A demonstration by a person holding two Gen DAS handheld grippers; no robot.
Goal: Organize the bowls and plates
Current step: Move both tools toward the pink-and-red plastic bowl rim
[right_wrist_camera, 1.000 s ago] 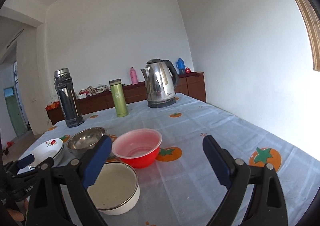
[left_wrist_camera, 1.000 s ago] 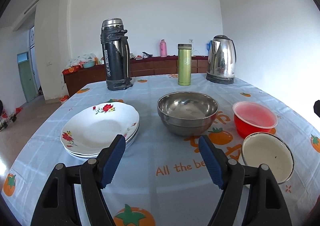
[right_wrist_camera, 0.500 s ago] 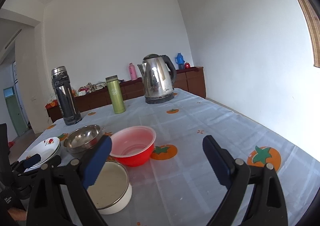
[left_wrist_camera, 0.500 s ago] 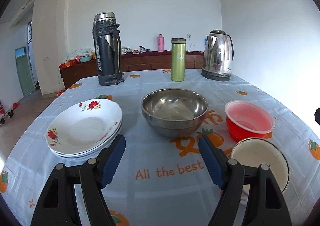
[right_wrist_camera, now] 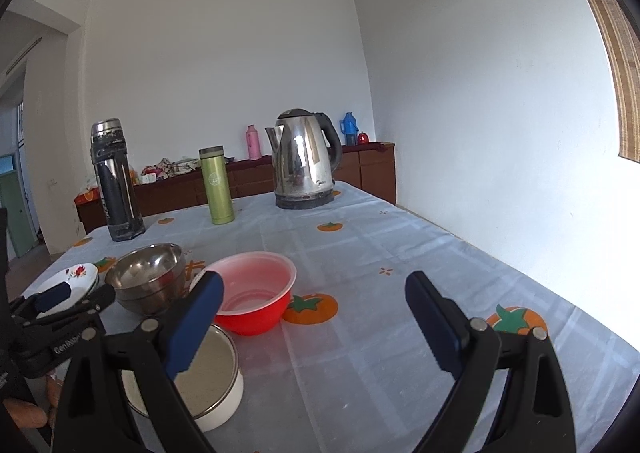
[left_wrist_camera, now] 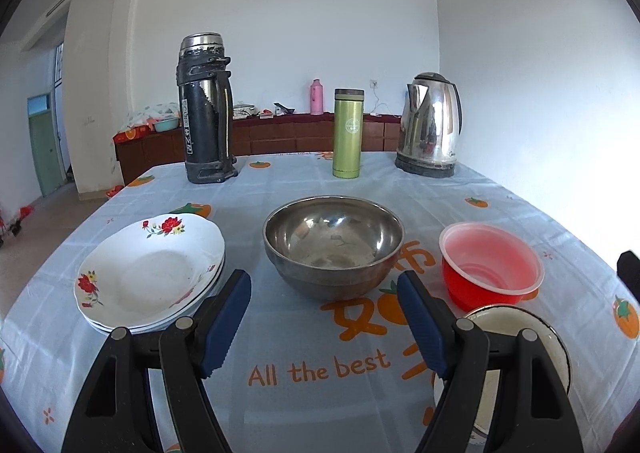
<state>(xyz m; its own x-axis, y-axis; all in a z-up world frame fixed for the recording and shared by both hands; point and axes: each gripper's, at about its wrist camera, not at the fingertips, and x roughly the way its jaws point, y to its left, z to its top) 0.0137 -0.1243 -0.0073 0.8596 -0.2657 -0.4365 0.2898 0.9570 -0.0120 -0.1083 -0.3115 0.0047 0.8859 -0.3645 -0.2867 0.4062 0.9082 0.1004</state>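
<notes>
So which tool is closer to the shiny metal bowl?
Left. The left tool points straight at the shiny round steel bowl, open, just short of it. The right tool sits off to the bowl's right, past the red plastic bowl.

Plates (left_wrist_camera: 150, 273) left of steel bowl (left_wrist_camera: 333, 245); plastic bowl (left_wrist_camera: 490, 267) right.

In the left wrist view, the right finger (left_wrist_camera: 424, 329) of the left gripper covers part of the white bowl (left_wrist_camera: 552, 337), and the lower edge cuts its handles. In the right wrist view, the plates (right_wrist_camera: 76, 277) are partly hidden behind the left gripper (right_wrist_camera: 76, 295). The things on the sideboard (right_wrist_camera: 176, 169) are too small to tell
</notes>
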